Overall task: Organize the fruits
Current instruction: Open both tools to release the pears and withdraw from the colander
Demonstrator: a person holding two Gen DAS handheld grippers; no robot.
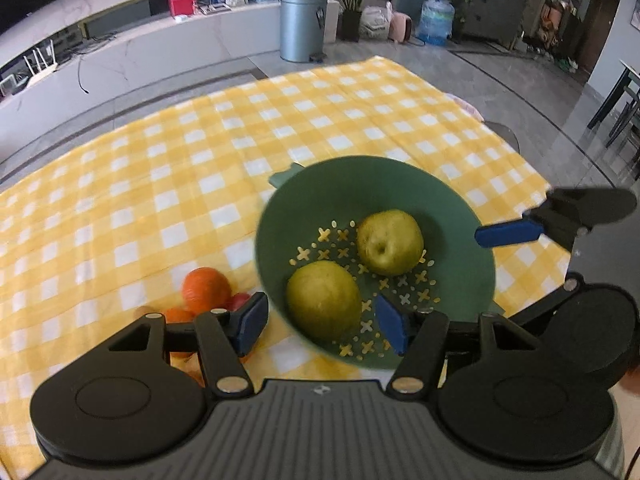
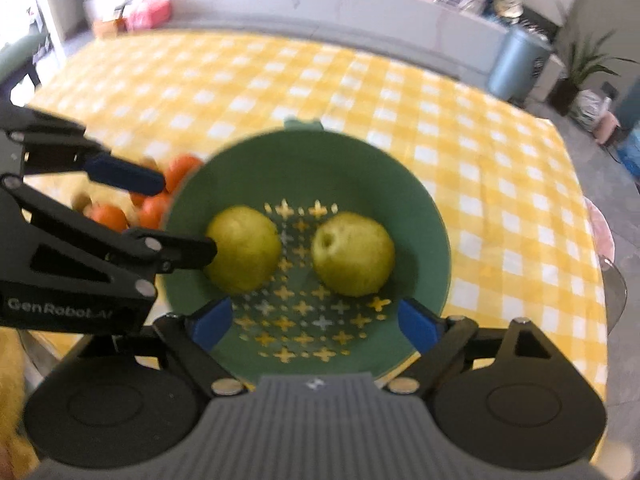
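Observation:
A green colander bowl (image 1: 460, 280) stands on the yellow checked tablecloth (image 1: 200, 160) and holds two yellow-green pears (image 1: 323, 300) (image 1: 390, 242). Several oranges (image 1: 206, 288) lie on the cloth just left of the bowl. My left gripper (image 1: 320, 320) is open, straddling the bowl's near left rim, with nothing between the pads. In the right wrist view the bowl (image 2: 424, 200) holds both pears (image 2: 244, 248) (image 2: 354, 254). My right gripper (image 2: 314, 326) is open over the bowl's near rim and empty. The oranges (image 2: 152, 210) sit left of the bowl there.
The left gripper's fingers (image 2: 124, 176) reach in from the left in the right wrist view. The right gripper's finger (image 1: 508, 234) shows at the bowl's right rim in the left wrist view. The table's far edge meets a grey floor with a bin (image 1: 302, 26).

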